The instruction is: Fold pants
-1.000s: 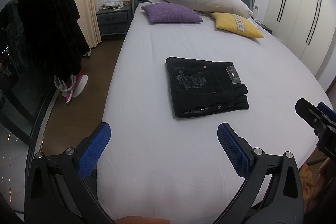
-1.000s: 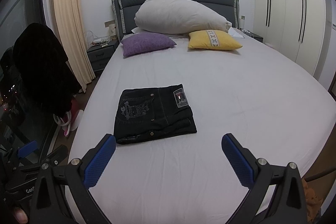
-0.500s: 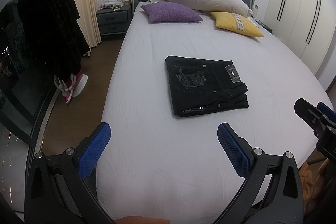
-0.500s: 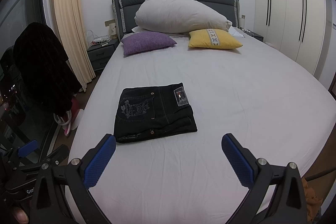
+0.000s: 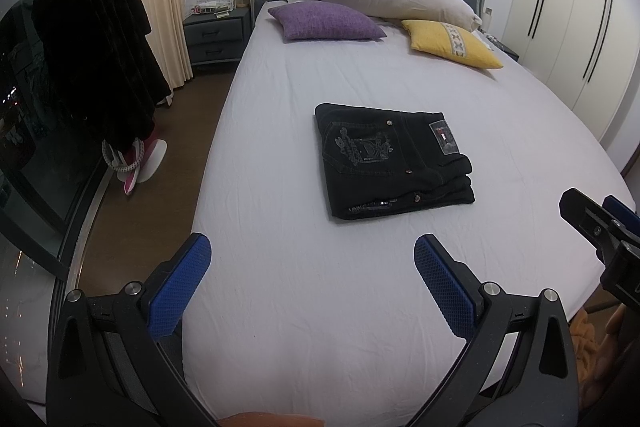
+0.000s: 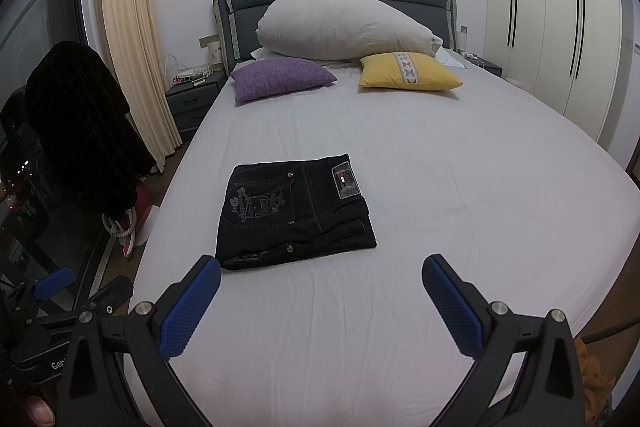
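— At the foot of the bed, how did the grippers stand?

— Both were released and held nothing. The left gripper (image 5: 312,263) had its blue pads wide apart above the sheet, and the right gripper (image 6: 320,283) was the same, just beside it.

— And where were the pants?

— The pants (image 6: 294,211) lay on the bed (image 6: 440,187), in front of both grippers and apart from them, nearer to the left side of the mattress. They were a compact black rectangle, with the pocket embroidery and the label on top.

— Which step was this?

— I judged the folding as finished, or nearly. The layers at the right edge looked a little uneven, so the next move called only for a small pressing there, if any.
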`<control>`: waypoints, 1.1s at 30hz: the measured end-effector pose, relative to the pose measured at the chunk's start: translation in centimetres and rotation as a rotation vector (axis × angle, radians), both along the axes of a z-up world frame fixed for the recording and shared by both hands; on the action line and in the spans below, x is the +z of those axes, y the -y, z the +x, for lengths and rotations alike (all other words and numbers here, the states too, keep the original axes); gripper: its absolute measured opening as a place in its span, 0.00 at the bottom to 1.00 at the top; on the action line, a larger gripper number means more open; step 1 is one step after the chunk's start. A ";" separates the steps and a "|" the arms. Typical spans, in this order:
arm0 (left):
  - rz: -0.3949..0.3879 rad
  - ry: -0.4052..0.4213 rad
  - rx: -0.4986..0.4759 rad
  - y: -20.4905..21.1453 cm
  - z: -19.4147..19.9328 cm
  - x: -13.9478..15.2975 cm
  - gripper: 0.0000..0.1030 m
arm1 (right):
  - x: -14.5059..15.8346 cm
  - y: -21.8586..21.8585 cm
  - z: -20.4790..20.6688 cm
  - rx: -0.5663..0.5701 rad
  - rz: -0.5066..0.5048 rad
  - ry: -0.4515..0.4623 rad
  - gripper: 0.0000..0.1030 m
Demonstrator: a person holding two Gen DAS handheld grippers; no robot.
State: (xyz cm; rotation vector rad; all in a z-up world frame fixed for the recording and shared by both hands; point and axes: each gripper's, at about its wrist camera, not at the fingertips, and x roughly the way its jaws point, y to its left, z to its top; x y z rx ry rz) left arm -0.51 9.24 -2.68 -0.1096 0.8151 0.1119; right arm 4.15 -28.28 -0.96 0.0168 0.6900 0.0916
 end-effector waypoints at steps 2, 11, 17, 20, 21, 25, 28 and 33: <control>0.000 0.000 -0.001 0.0 0.0 0.1 1.00 | 0.0 0.0 0.0 0.000 0.000 -0.001 1.00; 0.001 -0.001 -0.002 -0.1 -0.1 0.2 1.00 | 0.1 0.1 -0.1 0.000 0.000 -0.001 1.00; 0.000 -0.001 -0.002 -0.2 -0.2 0.3 1.00 | 0.1 0.1 -0.2 0.001 0.000 -0.002 1.00; 0.000 -0.002 -0.003 -0.2 -0.2 0.1 1.00 | 0.2 0.1 -0.2 0.001 0.000 -0.002 1.00; 0.000 -0.002 -0.003 -0.3 -0.3 0.3 1.00 | 0.2 0.1 -0.2 0.001 0.000 -0.002 1.00; 0.000 -0.002 -0.003 -0.3 -0.4 0.4 1.00 | 0.2 0.1 -0.2 0.001 0.000 -0.002 1.00; 0.000 -0.003 -0.003 -0.3 -0.4 0.5 1.00 | 0.3 0.2 -0.2 0.001 0.000 -0.003 1.00; -0.002 -0.007 -0.005 -0.3 -0.8 0.4 1.00 | 0.3 0.2 -0.3 0.002 0.000 -0.004 1.00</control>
